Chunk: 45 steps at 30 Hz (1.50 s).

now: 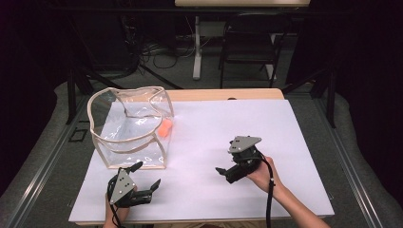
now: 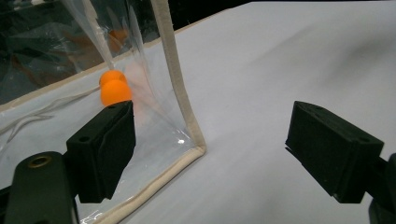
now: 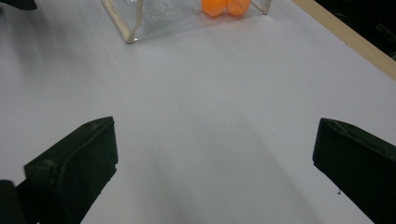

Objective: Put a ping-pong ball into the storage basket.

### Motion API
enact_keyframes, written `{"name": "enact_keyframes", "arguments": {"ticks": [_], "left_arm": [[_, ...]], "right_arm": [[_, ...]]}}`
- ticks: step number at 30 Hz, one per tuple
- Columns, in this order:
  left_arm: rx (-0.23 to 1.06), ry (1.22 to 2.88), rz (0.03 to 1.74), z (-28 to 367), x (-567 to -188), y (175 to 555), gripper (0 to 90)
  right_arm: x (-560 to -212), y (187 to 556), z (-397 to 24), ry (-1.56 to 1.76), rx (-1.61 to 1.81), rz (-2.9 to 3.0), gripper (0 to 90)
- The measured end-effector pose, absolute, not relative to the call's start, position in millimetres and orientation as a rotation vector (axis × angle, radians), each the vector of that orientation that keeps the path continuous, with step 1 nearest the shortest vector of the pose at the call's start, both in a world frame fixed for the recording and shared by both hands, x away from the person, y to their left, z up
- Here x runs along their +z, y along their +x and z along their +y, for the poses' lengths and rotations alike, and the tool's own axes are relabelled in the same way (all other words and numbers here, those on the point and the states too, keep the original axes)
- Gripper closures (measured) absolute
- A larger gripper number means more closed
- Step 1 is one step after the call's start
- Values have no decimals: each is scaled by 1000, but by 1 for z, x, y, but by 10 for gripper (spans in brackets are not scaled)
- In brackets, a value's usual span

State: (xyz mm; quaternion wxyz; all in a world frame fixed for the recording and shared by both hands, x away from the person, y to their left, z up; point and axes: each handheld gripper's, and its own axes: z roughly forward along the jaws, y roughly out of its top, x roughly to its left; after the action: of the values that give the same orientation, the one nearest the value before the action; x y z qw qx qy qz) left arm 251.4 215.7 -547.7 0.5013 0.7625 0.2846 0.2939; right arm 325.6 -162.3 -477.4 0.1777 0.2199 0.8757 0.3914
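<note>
Approach step: your left gripper (image 1: 148, 176), fingers spread, nears the clear bag (image 1: 129, 128) holding orange balls (image 2: 115, 87); next, close on its trimmed corner.

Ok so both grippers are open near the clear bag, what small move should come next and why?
Probably ease the left gripper forward so its open jaws straddle the clear bag's near corner edge, then close. That trimmed corner stands between the jaws already, and the orange balls sit inside the bag; the right gripper is farther off.

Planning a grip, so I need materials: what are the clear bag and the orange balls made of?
The clear bag looks like soft glossy plastic film, wrinkled and see-through, edged with beige fabric-like trim. The orange balls look like smooth matte hard plastic, probably hollow.
</note>
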Motion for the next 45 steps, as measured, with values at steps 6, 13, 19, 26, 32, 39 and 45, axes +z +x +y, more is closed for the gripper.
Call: {"name": "enact_keyframes", "arguments": {"ticks": [6, 13, 19, 26, 32, 39, 45], "left_arm": [[711, 1844, 687, 216, -548, 251, 158], [713, 1843, 686, 216, -548, 251, 158], [712, 1845, 684, 215, -548, 252, 158], [711, 1845, 684, 215, -548, 251, 158], [708, 1846, 686, 215, -548, 252, 158], [707, 1845, 690, 215, -548, 251, 158], [707, 1848, 690, 215, -548, 251, 158]], "right_arm": [[-485, 319, -173, 642, 1112, 2468, 0], [-493, 310, -185, 676, 1119, 2452, 0], [-499, 303, -196, 699, 1107, 2447, 0], [-502, 299, -210, 740, 1106, 2416, 0], [-507, 296, -221, 769, 1099, 2402, 0], [-517, 293, -233, 814, 1105, 2378, 0], [-527, 288, -242, 846, 1105, 2360, 0]]}}
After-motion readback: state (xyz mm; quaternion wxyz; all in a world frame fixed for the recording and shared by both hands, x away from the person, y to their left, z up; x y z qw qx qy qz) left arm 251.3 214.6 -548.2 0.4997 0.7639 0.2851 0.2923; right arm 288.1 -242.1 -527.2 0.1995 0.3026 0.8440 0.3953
